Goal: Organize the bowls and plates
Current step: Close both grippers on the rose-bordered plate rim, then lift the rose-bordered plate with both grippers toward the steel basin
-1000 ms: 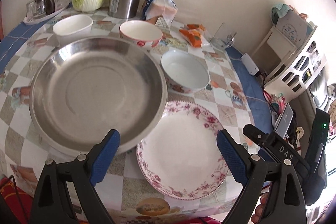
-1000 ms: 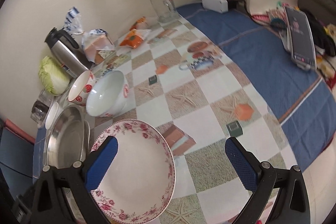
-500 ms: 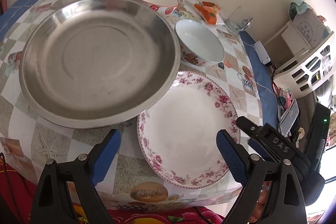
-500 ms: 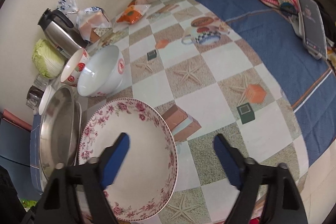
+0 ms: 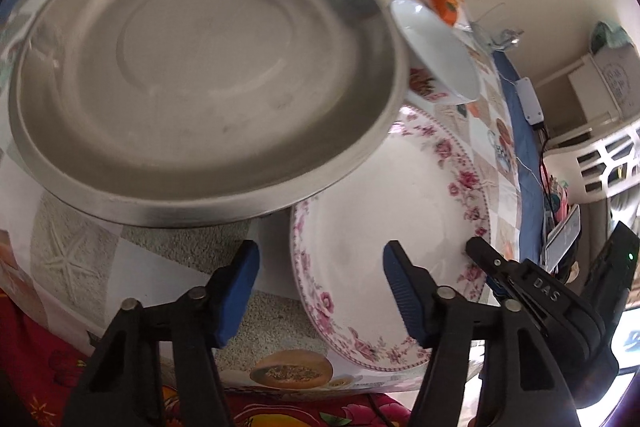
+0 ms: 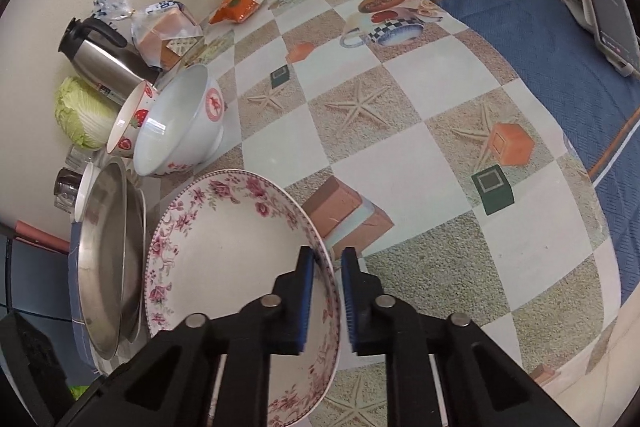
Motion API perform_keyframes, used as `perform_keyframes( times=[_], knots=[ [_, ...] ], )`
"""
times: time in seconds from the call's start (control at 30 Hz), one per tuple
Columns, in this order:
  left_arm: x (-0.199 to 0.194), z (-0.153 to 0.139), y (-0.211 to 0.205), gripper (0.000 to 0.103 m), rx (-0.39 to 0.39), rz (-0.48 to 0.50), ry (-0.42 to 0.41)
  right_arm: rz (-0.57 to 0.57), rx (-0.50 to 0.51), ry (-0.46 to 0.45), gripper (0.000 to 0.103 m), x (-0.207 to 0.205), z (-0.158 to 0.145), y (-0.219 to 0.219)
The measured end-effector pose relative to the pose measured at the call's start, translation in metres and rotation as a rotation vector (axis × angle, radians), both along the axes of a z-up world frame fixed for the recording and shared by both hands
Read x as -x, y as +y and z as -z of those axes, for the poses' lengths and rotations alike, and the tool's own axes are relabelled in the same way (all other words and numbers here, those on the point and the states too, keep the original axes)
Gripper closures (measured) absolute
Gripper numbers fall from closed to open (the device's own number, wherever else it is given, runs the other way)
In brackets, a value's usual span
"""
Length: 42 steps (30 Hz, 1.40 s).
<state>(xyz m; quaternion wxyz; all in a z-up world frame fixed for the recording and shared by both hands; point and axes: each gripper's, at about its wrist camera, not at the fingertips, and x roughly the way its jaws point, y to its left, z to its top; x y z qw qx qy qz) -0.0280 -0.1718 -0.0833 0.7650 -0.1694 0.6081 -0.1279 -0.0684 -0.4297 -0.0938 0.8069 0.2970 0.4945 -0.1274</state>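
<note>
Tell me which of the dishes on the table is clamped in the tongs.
The pink-flowered plate: the right tongs pinch its rim. The steel basin and the white bowl sit untouched.

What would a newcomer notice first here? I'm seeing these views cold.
The right gripper pinching the near rim of the floral plate at the table's front edge. Beside the plate sits the big steel pan, its rim overlapping the plate, while the left gripper is closing, straddling the plate's opposite edge.

Brushed, dully reflective metal pan [image 5: 192,67]; glossy glazed floral plate [image 6: 224,247]; smooth printed tablecloth [image 6: 420,155].
</note>
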Motion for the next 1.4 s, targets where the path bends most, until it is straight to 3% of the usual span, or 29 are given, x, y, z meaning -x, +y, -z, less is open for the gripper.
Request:
perform_keyframes(
  times=[0.47,0.8,1.4],
  knots=[
    [-0.002,0.007,-0.012,0.090,0.035,0.055,0.013,0.056,-0.008,0.004,0.090,0.011,0.001,-0.012],
    [-0.001,0.010,-0.041,0.091,0.076,0.172,0.011,0.176,-0.030,-0.005,0.090,0.039,0.002,-0.037],
    [-0.024,0.017,-0.049,0.091,0.126,0.131,-0.023,0.206,-0.075,-0.012,0.090,0.045,0.008,-0.045]
  ],
)
